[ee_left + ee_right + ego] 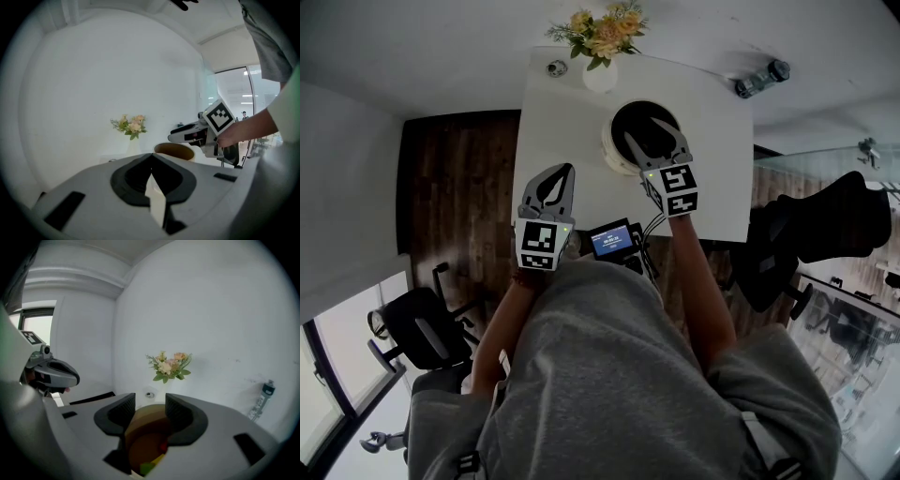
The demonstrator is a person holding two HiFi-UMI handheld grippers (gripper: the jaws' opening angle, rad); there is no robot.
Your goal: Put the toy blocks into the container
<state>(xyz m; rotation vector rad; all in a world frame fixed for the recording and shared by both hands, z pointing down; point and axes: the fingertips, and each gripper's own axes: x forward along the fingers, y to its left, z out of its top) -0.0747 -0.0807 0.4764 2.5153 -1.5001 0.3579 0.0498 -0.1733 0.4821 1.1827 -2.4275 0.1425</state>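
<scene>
Hovering right gripper (643, 131): it is hanging directly over the container (608, 142), with its jaws standing apart and nothing pinched between them.
Left gripper (569, 169): it is being held above the near left part of the white table (712, 159), well apart from the container. Its jaws are pressing together with nothing between them.
Toy blocks: a green block (146, 468), a yellow block (157, 460) and a red block (163, 446) are lying at the bottom of the container. In the right gripper view they are showing below the gap between the open jaws.
Container: a round tub with a pale rim and a dark inside is sitting towards the far middle of the table.
Vase of flowers (601, 42): it is standing at the table's far edge, just beyond the container.
Bottle (761, 78): it is sitting near the far right corner of the table.
Small round object (556, 67): it is resting near the far left corner and is too small to identify.
Screen device (612, 240): it is glowing blue at the near edge of the table, between the person's two forearms.
Office chairs: one black chair (417, 328) is standing on the floor to the left, and another (825, 225) is standing to the right of the table.
</scene>
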